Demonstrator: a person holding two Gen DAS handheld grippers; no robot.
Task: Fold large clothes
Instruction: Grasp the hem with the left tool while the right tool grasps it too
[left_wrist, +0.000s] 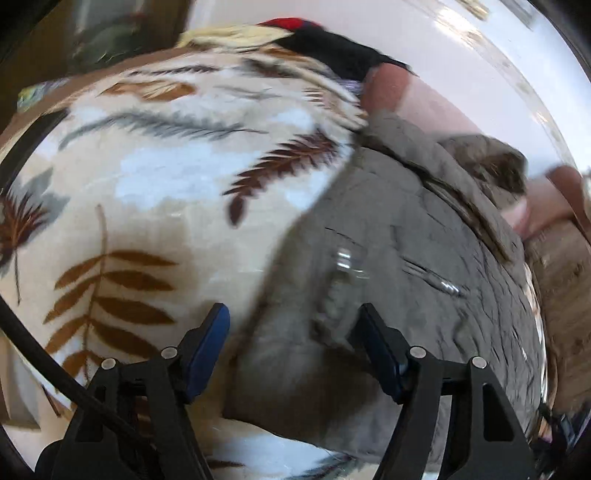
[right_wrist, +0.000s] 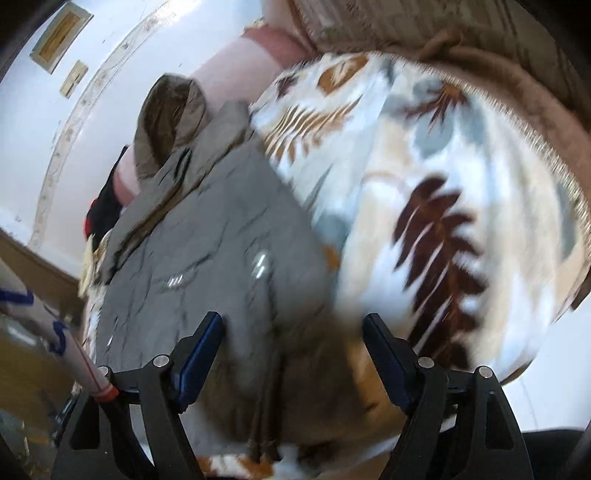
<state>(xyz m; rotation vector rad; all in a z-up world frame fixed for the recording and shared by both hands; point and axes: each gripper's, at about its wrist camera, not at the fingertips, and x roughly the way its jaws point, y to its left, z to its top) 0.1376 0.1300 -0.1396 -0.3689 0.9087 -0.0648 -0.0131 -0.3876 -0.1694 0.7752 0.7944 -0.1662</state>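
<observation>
A grey hooded jacket (left_wrist: 388, 240) lies flat on a bed covered by a cream blanket with a leaf print (left_wrist: 166, 177). Its hood (left_wrist: 487, 162) points towards the pillows. In the left wrist view my left gripper (left_wrist: 293, 317) hovers over the jacket's near edge with its jaws apart, grey cloth below and between the blue pads, with no pinch visible. The right wrist view shows the same jacket (right_wrist: 207, 251), its hood (right_wrist: 166, 114) and the blanket (right_wrist: 424, 184). My right gripper (right_wrist: 293, 325) stands open over the jacket's blurred near corner.
Pink pillows (left_wrist: 406, 99) (right_wrist: 240, 62) lie beyond the hood. A black and red item (left_wrist: 325, 44) sits at the bed's far side. A brown blanket (right_wrist: 480, 74) borders the leaf print. A cardboard box (right_wrist: 37, 258) and a paper roll (right_wrist: 74, 343) stand beside the bed.
</observation>
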